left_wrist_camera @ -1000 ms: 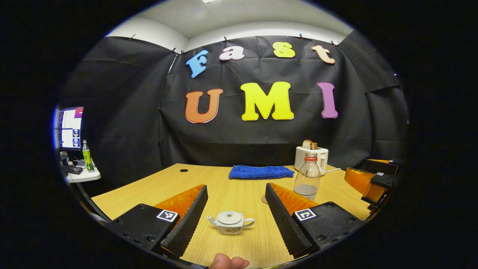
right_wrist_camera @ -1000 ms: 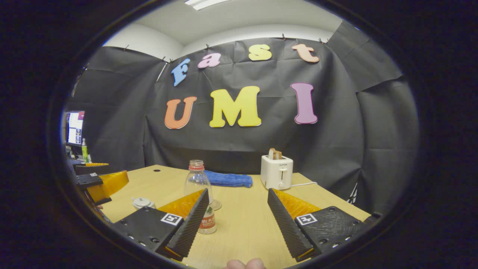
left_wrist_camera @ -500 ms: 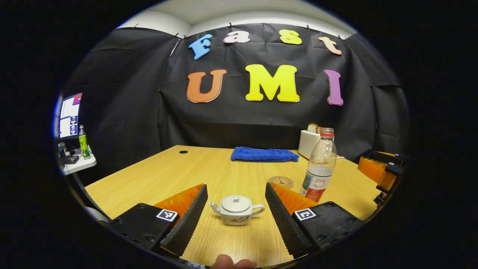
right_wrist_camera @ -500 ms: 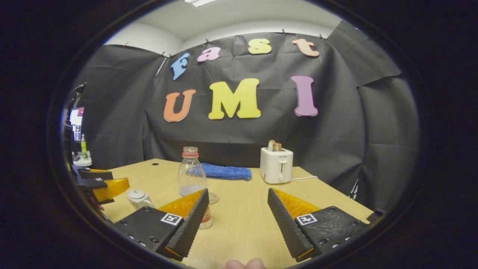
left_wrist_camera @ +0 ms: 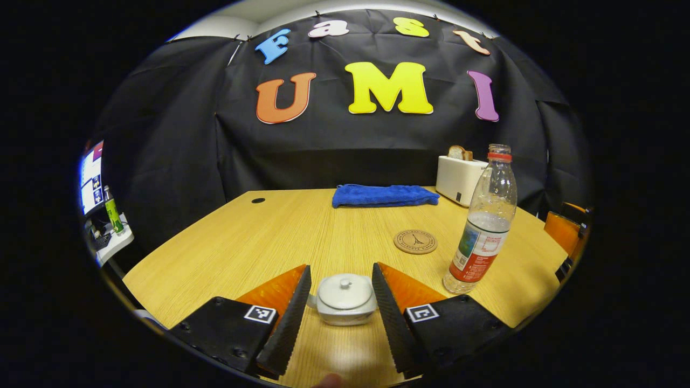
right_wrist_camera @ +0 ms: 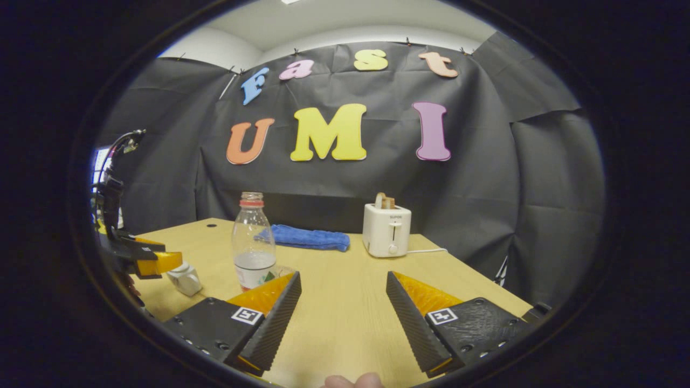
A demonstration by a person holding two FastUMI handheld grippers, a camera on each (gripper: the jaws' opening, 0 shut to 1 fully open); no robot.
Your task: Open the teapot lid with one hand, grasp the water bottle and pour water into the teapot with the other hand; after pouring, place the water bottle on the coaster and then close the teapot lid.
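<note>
Left gripper fingers spread around the lidded teapot; right gripper fingers spread; water bottle upright.

Even overhead light, soft glare on the table, strong fisheye bending at edges, sharp focus

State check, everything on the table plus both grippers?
teapot: lid on, between the left gripper's fingers
water bottle: upright, uncapped, part full
coaster: bare
toaster: bread in slot
blue towel: folded flat
left gripper: open
right gripper: open, holding nothing
</note>
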